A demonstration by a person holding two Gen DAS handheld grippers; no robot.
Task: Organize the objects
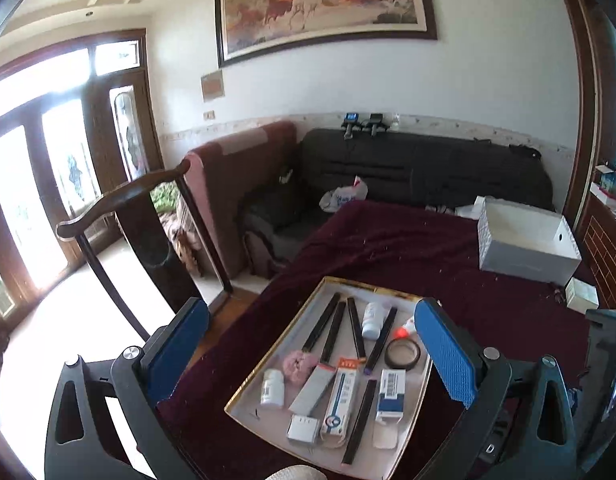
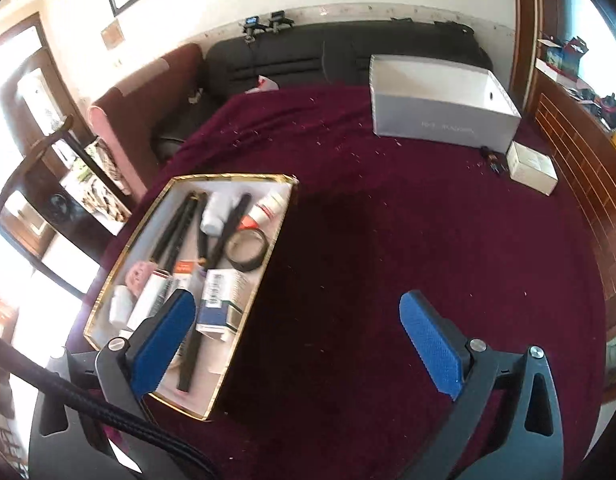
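Note:
A gold-rimmed shallow tray [image 1: 243,390] [image 2: 107,292] lies on the dark red tablecloth. It holds several black strips [image 1: 322,328], a white bottle [image 1: 272,388], a second white bottle [image 1: 374,318], a black tape ring [image 1: 402,354] [image 2: 245,250], a pink scrunchie [image 1: 299,365], a blue-and-white box [image 1: 391,396] [image 2: 219,300] and a long white box [image 1: 340,400]. My left gripper [image 1: 312,356] is open above the tray. My right gripper [image 2: 297,344] is open and empty over the cloth, its left finger [image 2: 163,344] above the tray's near end.
An open white box [image 1: 526,244] [image 2: 440,96] stands at the far right of the table, with a small white box [image 2: 532,166] [image 1: 582,294] beside it. A black sofa [image 1: 424,168] runs behind the table. A wooden chair [image 1: 119,216] stands at the left.

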